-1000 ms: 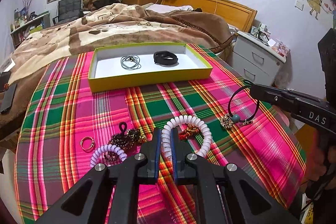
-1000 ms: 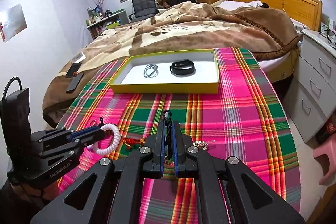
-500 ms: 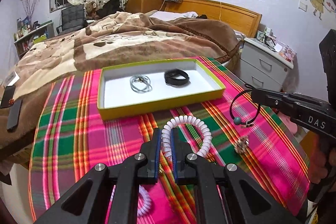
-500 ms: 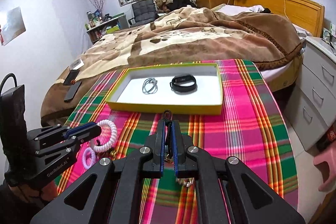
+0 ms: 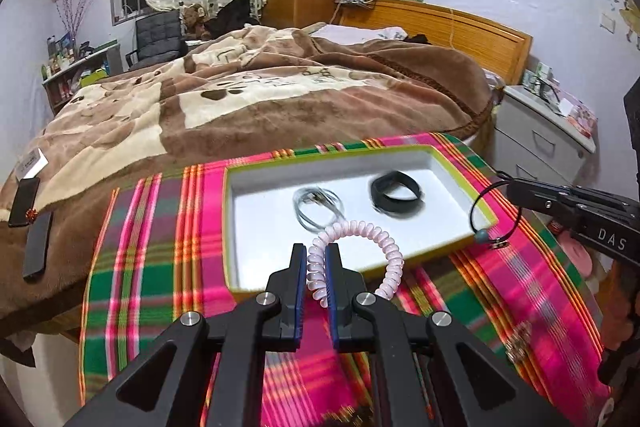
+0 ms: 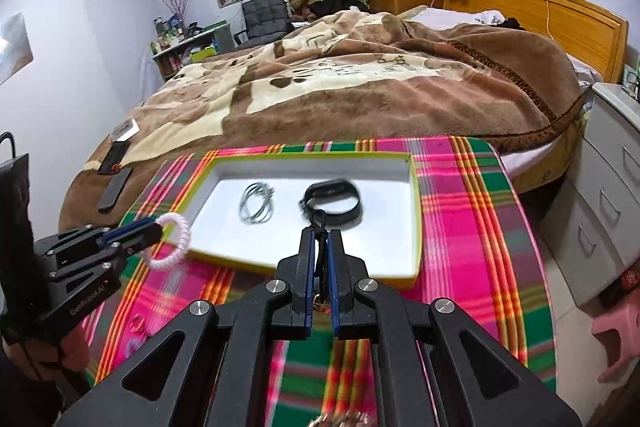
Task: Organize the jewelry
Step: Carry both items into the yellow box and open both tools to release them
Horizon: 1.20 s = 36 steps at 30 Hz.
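A pale pink spiral bracelet (image 5: 362, 231) hangs from my left gripper (image 5: 316, 251), which is shut on its coil just over the near edge of the yellow-rimmed white tray (image 5: 225, 227). In the tray lie a silver coil (image 5: 318, 209) and a black band (image 5: 396, 191). At the tray's right corner, my right gripper (image 5: 516, 187) is shut on a black cord bracelet (image 5: 476, 205) with a teal bead. In the right wrist view that gripper (image 6: 320, 235) pinches the cord (image 6: 319, 221) above the tray (image 6: 417, 219), and the left gripper (image 6: 150, 227) holds the spiral bracelet (image 6: 176, 241) at the left.
The tray sits on a pink and green plaid cloth (image 5: 152, 267), with a loose trinket (image 5: 518, 341) on its right side. Behind is a bed with a brown blanket (image 5: 260, 99) and two dark phones (image 5: 36, 247). A grey nightstand (image 6: 608, 211) and pink stool (image 6: 614, 331) stand right.
Both grippers have moved forward toward the tray, each keeping its bracelet. The loose jewellery pile on the cloth has slipped out of sight beneath them.
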Each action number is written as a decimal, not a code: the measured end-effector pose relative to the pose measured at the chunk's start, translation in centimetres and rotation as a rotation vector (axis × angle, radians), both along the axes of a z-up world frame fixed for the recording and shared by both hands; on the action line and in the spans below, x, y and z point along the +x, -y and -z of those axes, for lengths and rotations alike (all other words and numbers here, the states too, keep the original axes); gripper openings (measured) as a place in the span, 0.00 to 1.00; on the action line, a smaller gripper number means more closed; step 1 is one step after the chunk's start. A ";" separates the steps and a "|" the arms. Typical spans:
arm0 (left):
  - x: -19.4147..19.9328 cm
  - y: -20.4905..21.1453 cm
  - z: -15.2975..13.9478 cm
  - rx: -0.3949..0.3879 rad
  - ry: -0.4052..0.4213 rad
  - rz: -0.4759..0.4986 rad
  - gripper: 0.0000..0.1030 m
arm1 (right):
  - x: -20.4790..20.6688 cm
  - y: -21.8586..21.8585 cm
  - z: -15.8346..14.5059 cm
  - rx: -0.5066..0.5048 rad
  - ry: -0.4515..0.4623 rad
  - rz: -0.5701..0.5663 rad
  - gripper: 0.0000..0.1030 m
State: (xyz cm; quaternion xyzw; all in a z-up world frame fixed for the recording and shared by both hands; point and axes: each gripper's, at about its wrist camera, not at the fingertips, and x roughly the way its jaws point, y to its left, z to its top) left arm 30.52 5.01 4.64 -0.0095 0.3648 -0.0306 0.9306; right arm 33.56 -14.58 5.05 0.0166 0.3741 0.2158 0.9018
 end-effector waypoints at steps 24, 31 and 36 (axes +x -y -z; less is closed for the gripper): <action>10.0 -4.0 5.1 0.044 -0.084 -0.094 0.09 | 10.9 0.2 4.8 -0.031 -0.083 0.067 0.06; 11.0 -4.0 6.2 0.036 -0.127 -0.090 0.09 | 11.8 0.0 5.6 -0.036 -0.107 0.058 0.06; 11.0 -4.0 6.6 0.014 -0.142 -0.086 0.09 | 12.0 0.3 5.8 -0.037 -0.118 0.058 0.12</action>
